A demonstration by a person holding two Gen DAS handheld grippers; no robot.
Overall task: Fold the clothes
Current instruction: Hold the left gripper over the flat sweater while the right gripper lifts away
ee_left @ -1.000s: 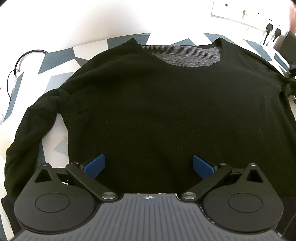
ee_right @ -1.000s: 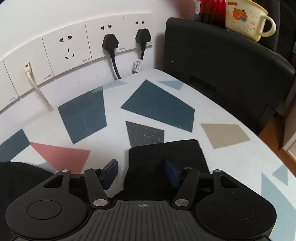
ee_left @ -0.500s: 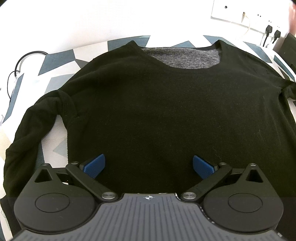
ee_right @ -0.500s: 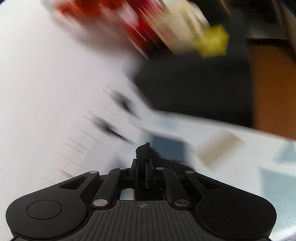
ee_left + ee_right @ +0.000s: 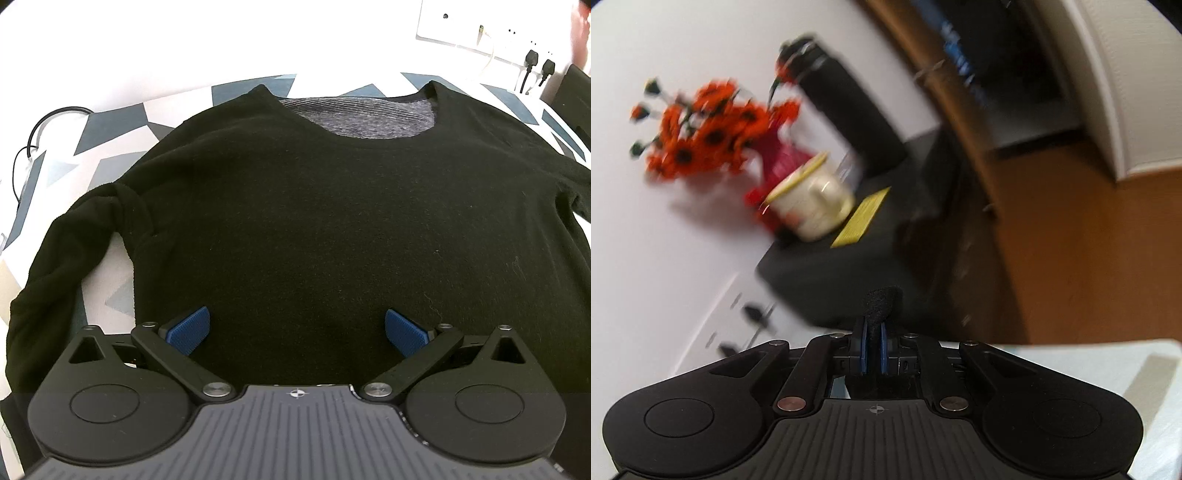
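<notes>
Now the left gripper is wide over the sweater and the right gripper pinches black cloth.

From the left wrist camera, the left gripper (image 5: pixel 297 328) has its blue pads (image 5: pixel 188 329) far apart, with nothing between them. It is above the lower part of a black sweater (image 5: pixel 332 229), which lies flat on a table (image 5: pixel 110 125) with a cover of white and blue-grey shapes. The neck opening points away, to the wall sockets (image 5: pixel 480 29), and one sleeve (image 5: pixel 55 280) is bunched at the left side. From the right wrist camera, blurred, the right gripper (image 5: pixel 873 354) is closed narrow on a fold of black cloth (image 5: pixel 881 302) that sticks up between the jaws; I cannot tell which part of the sweater it is. Behind are orange flowers (image 5: pixel 701 133), a cream mug (image 5: pixel 812 206) on a black box (image 5: pixel 827 280), and a brown floor (image 5: pixel 1089 258).
</notes>
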